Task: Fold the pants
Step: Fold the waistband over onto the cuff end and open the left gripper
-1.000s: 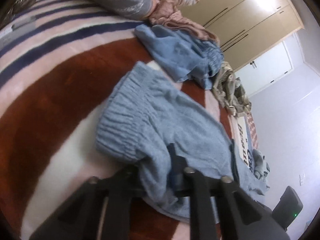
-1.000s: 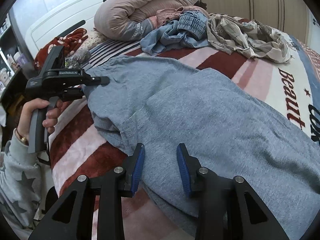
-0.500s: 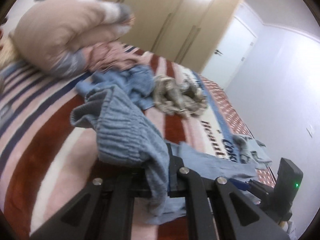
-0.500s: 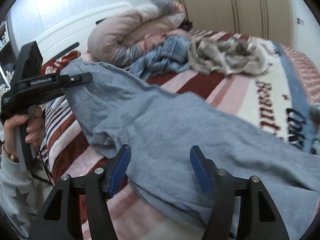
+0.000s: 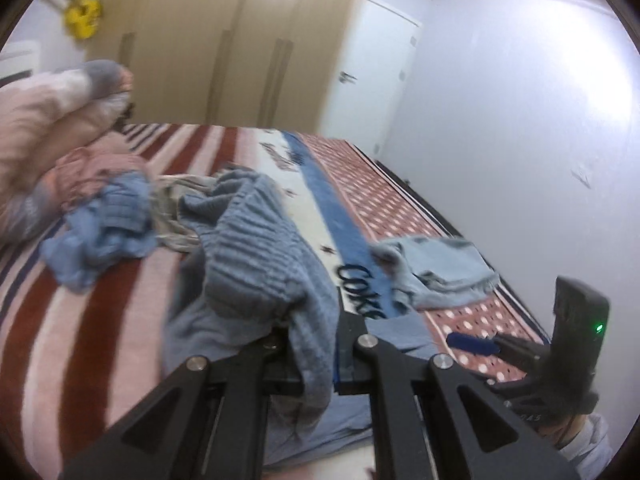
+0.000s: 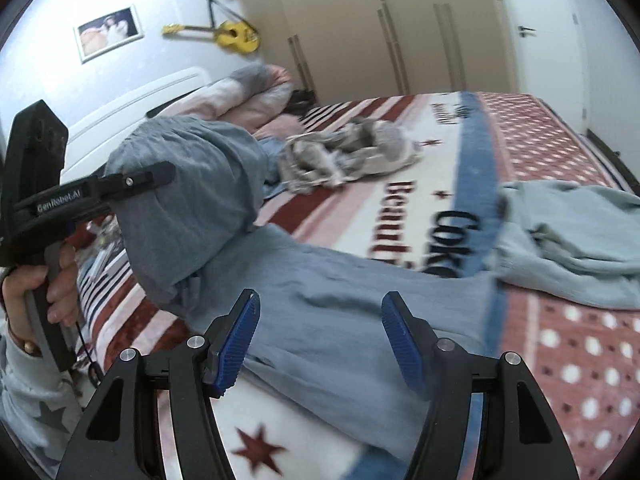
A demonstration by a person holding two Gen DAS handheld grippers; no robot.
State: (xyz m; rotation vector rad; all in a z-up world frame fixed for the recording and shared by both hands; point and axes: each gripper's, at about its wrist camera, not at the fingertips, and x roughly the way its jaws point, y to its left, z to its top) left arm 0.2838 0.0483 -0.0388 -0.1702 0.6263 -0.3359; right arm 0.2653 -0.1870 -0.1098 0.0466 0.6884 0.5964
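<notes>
The grey-blue pants (image 6: 320, 292) lie across the striped blanket on the bed, legs stretched to the right. My left gripper (image 5: 316, 340) is shut on the ribbed waistband (image 5: 256, 256) and holds it lifted above the bed; it also shows in the right wrist view (image 6: 132, 184), with the waist end (image 6: 188, 200) bunched and hanging from it. My right gripper (image 6: 316, 340) is wide open and empty, just above the pants' leg near the bed's front edge. It also shows in the left wrist view (image 5: 476, 344) at lower right.
A light blue garment (image 6: 568, 236) lies crumpled to the right of the pants. A beige patterned garment (image 6: 344, 156) and a blue garment (image 5: 100, 232) lie further back. A rolled pink duvet (image 5: 44, 128) is at the headboard. Wardrobes (image 6: 384, 36) and a wall close the far side.
My left gripper has lifted the waistband higher and carried it toward the legs' end. My right gripper has opened wider and slid right along the leg.
</notes>
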